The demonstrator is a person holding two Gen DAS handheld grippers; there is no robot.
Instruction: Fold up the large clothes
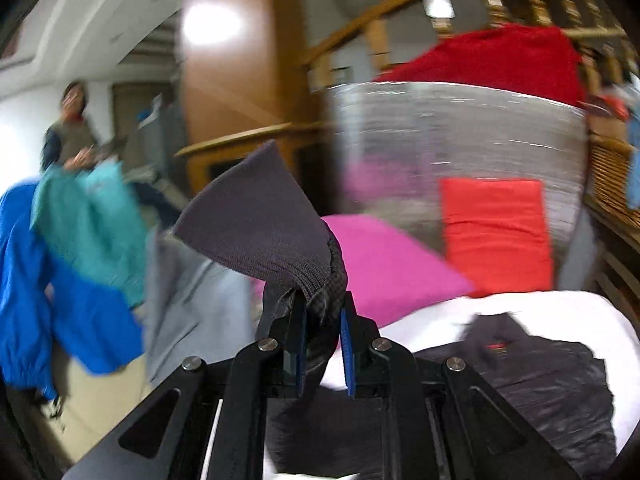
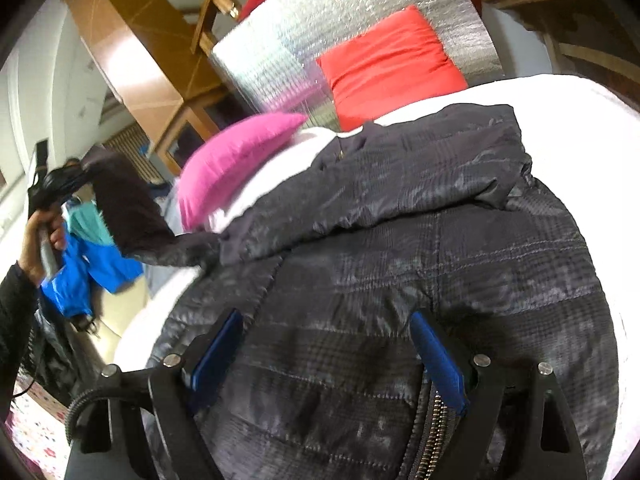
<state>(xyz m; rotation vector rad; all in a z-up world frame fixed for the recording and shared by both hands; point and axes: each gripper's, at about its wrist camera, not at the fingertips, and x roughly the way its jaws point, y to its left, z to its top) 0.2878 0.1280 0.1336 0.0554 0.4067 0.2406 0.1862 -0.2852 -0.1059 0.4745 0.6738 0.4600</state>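
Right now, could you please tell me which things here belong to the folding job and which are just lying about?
Part of the job:
- dark quilted jacket
- its ribbed knit cuff, pinched in the left gripper
- right gripper, open over the jacket

Lying about:
- pink cushion
- red cushion
- blue jacket

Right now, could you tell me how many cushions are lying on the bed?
2: a pink cushion at the bed's head, left side, and a red cushion propped against the silver panel to its right. Others may be hidden behind the dark jacket.
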